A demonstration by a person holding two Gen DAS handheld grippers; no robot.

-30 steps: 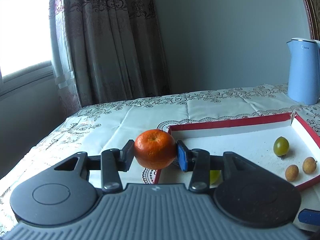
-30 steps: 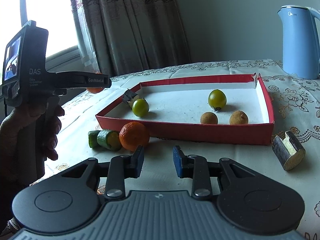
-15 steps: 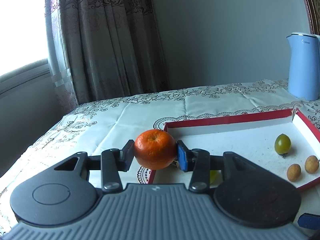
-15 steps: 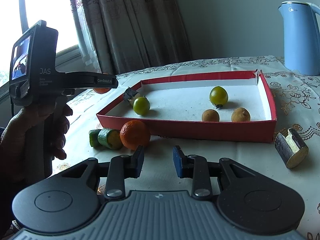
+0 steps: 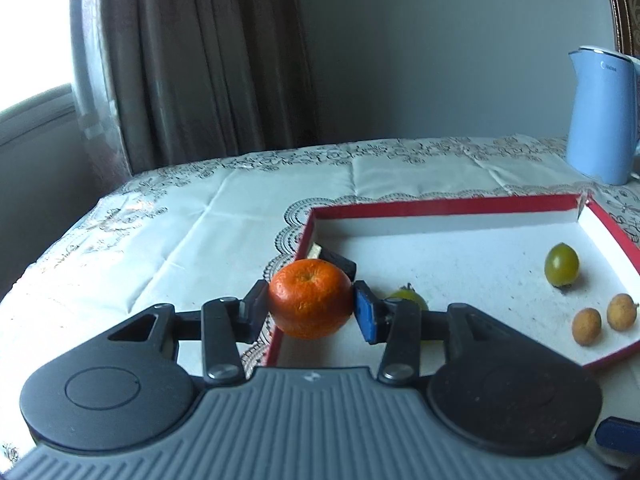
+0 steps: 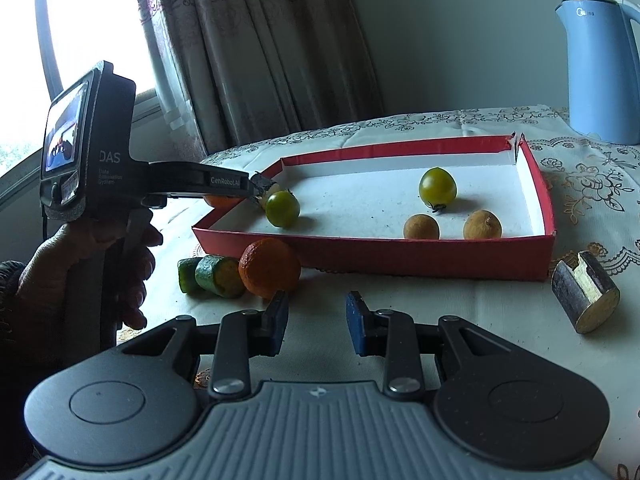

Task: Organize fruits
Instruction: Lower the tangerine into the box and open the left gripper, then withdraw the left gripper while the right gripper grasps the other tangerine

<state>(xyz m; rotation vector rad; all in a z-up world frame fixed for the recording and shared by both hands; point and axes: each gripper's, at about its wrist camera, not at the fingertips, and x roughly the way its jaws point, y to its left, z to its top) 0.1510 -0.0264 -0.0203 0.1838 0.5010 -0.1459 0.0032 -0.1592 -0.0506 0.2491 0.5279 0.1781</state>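
two oranges [image 6: 269,267] [image 5: 310,299], two green tomatoes [image 6: 282,209] [image 6: 437,185], two longans [image 6: 421,227] [image 6: 482,225], two cucumber chunks [image 6: 219,276] [image 6: 188,275], two dark cane pieces [image 6: 585,297] [image 6: 265,186], one red tray [image 6: 440,255], one blue kettle [image 6: 600,68], two grippers [image 5: 310,308] [image 6: 316,322]

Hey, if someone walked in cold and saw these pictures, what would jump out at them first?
Probably the bright orange tangerine pinched in the left gripper, poised over the near left corner of the shallow red cardboard tray. Next, a second orange tangerine on the tablecloth beside that tray's front wall, just ahead of the empty right gripper. The pale blue electric kettle stands out at the far right.
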